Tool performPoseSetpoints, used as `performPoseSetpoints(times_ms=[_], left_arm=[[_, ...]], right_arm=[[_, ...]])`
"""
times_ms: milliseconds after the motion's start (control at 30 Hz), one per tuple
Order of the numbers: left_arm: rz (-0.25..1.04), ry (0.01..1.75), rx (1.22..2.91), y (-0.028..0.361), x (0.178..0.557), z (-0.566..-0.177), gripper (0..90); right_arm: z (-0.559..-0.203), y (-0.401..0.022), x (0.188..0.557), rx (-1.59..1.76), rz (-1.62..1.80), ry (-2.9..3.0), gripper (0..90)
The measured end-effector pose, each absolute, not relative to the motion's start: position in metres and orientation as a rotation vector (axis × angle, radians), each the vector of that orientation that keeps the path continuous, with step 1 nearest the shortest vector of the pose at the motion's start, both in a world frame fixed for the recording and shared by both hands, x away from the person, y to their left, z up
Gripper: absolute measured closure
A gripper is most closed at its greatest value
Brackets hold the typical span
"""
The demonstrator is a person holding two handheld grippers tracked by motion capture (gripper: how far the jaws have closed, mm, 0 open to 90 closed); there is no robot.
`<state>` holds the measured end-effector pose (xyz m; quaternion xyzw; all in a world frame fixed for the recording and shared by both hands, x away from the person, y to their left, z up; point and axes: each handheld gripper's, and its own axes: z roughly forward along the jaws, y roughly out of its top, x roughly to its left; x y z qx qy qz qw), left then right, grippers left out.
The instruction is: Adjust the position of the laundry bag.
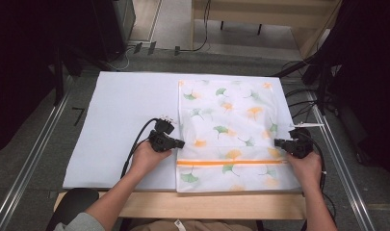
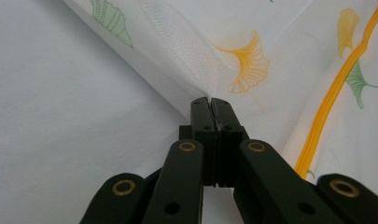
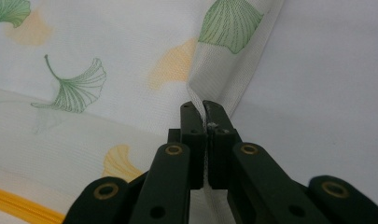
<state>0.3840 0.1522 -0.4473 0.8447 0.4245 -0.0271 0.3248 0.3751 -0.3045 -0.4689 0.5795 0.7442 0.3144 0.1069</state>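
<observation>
A white mesh laundry bag [image 1: 228, 130] printed with green and orange ginkgo leaves lies flat on the white mat, an orange zipper [image 1: 231, 162] running across it near the front. My left gripper [image 1: 181, 143] is shut on the bag's left edge; in the left gripper view the jaws [image 2: 210, 105] pinch a raised fold of mesh [image 2: 196, 60]. My right gripper [image 1: 278, 143] is shut on the right edge, and the right gripper view shows the fabric [image 3: 224, 79] puckered between its jaws [image 3: 201, 112].
The white mat [image 1: 115, 125] covers a wooden table [image 1: 207, 204]. Metal rails [image 1: 33, 154] run along both sides. Cables and dark equipment [image 1: 327, 82] crowd the back right. Each gripper trails a black cable [image 1: 135, 149].
</observation>
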Motion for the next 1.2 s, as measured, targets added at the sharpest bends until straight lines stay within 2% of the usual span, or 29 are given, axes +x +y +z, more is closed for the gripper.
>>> performPoseSetpoints(times_ms=[1200], left_arm=[[-0.099,1.157,2.168,0.195,0.388,-0.431,90.0]], right_arm=[[-0.454,-0.275,0.381,1.65,0.993,2.291,89.8]])
